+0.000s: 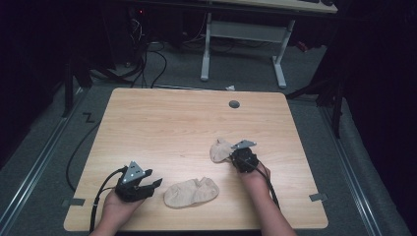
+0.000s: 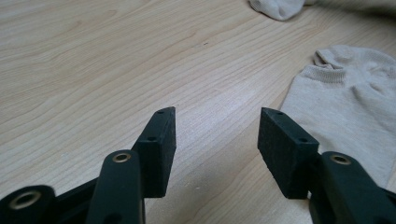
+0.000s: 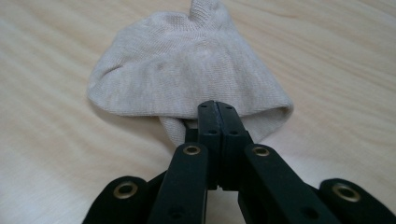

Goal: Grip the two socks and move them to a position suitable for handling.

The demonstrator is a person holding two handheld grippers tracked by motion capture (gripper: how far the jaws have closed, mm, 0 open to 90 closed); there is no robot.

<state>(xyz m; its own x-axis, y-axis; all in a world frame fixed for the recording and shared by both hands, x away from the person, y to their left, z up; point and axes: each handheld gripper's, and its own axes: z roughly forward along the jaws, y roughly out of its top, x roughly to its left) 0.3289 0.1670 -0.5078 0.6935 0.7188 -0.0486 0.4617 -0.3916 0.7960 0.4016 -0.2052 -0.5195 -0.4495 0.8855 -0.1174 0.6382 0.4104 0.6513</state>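
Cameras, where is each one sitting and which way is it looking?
High view: above the person's side, looking forward and down on the table; forearms, both hands, left tongs and right tongs show.
Left gripper view: rides the left tongs, facing the near sock; its black jaws stand apart.
Right gripper view: rides the right tongs, jaws shut on the far sock.
Shared: both socks show in the high view and the left gripper view.

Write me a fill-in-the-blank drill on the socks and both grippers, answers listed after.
1. The number of socks on the table is ____.
2. The right gripper has its jaws ____ on the far sock.
3. The left gripper has its jaws ____, with nothing between them.
4. The near sock lies between the two ____.

Answers: two; shut; open; grippers
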